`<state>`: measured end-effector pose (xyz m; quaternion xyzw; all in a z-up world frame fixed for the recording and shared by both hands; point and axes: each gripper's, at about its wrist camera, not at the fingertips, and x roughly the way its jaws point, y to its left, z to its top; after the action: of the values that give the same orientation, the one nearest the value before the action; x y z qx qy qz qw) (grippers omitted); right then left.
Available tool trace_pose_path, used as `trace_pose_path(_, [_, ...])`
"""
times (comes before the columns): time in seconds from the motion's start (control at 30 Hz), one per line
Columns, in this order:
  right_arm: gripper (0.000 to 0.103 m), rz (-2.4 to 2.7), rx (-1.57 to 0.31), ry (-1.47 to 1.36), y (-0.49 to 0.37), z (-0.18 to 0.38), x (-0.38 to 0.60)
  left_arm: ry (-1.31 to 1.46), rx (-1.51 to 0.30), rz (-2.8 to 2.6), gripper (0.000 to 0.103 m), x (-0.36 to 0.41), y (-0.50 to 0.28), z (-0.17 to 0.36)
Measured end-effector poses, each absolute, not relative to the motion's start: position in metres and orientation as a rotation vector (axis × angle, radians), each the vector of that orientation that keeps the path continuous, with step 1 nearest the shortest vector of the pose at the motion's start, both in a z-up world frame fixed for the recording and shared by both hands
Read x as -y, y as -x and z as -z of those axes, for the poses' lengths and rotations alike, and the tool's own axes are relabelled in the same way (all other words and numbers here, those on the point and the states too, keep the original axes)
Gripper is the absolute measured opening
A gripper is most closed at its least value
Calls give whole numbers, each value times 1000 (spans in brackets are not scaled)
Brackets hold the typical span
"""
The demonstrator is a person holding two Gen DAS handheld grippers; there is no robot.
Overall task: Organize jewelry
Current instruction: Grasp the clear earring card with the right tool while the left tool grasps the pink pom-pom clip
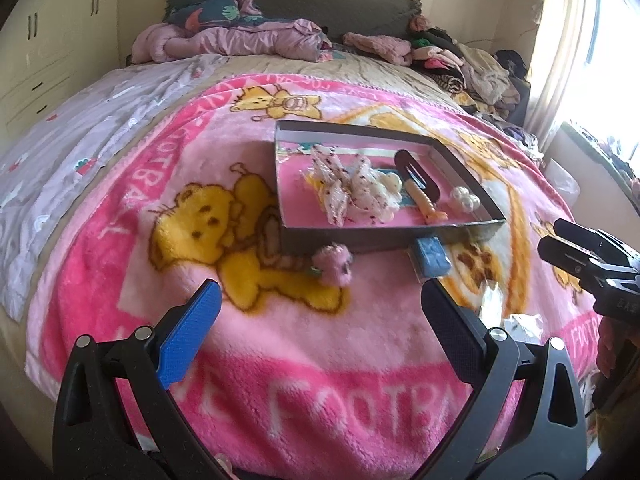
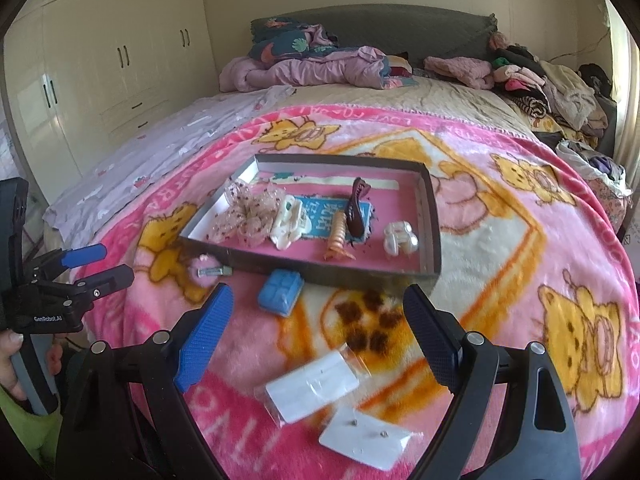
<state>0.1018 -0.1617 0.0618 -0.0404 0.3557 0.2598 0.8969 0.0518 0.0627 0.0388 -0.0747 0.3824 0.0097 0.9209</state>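
Note:
A shallow grey box (image 2: pixel 434 216) (image 1: pixel 472 182) lies on a pink teddy-bear blanket (image 2: pixel 500 240) on a bed. It holds a lace bow (image 2: pixel 248 216), a white claw clip (image 2: pixel 286 224), a brown clip (image 2: pixel 358 208), an orange clip (image 2: pixel 338 240) and a pearl clip (image 2: pixel 400 238). In front of the box lie a blue clip (image 2: pixel 280 292) (image 1: pixel 432 256) and a pink fluffy clip (image 1: pixel 334 264) (image 2: pixel 204 270). Two clear packets with white cards (image 2: pixel 312 388) (image 2: pixel 364 436), one carrying stud earrings, lie between the fingers of my right gripper (image 2: pixel 318 322). It is open. My left gripper (image 1: pixel 320 306) is open over bare blanket.
Heaped bedding (image 2: pixel 304 68) and piles of clothes (image 2: pixel 548 84) fill the far end of the bed. Cream wardrobes (image 2: pixel 100 72) line the left wall. A curtained window (image 1: pixel 580 60) is on the right. A hand (image 2: pixel 16 360) holds the left gripper's handle.

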Motion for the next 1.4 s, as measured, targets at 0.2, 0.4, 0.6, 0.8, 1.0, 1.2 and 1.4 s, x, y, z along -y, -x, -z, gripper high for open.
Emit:
trace_pose_path(0.2, [84,-534,-760,84,-93,-50,172,137,-797,-9,92,-51,-48,-34])
trace_pose_path(0.4, [84,-528,-784,81,-87,-37,181,109,-818,2,92,-37,-47,-25])
trace_pose_path(0.6, [84,-520,-803,79,-81,-24,194,94,-838,18,92,-26,-47,-16])
trace_pose_path(0.8, [84,-499,-817,90,-76,-10,207,92,-859,26,92,-16,-48,-8])
trace_pose_path(1.0, [84,-491,-841,83,-69,6,217,101,-871,27,92,-8,-50,-3])
trace_pose_path(1.2, [84,-490,-868,66,-65,20,223,99,-881,34,92,2,-52,5])
trace_pose_path(1.4, [84,-508,-889,62,-62,30,218,86,-887,31,92,8,-55,13])
